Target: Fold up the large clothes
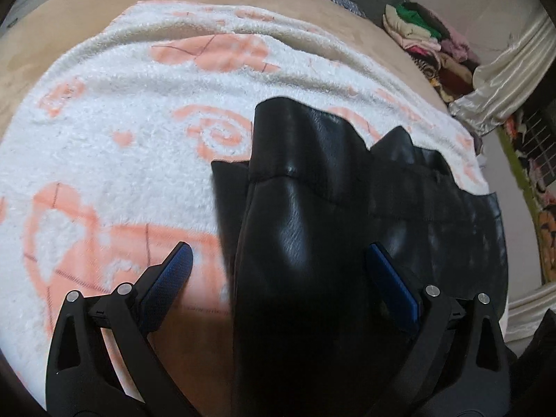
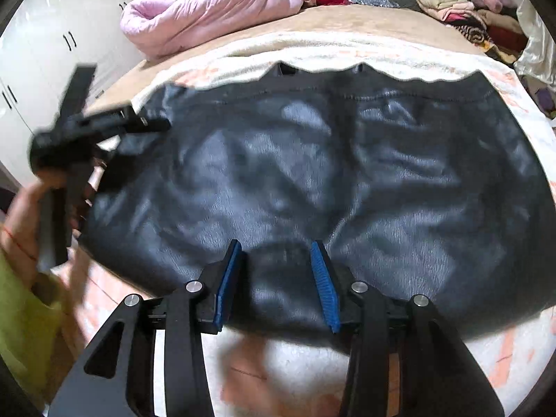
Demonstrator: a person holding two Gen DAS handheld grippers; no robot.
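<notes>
Leather skirt (image 2: 312, 173) spread flat on blanket (image 1: 104, 160), near bed edge, ready for folding. Right gripper (image 2: 276, 285) pinching raised hem (fold anchor, probably); left gripper (image 1: 278, 278) released, straddling lifted flap.

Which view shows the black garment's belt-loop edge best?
The right wrist view: the black garment lies spread across the blanket, its whole scalloped far edge visible. The left wrist view shows only a raised fold of it up close, that edge mostly hidden.

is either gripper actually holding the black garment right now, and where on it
The right gripper is pinching a raised fold at the near edge of the black garment. The left gripper is open and holds nothing.
</notes>
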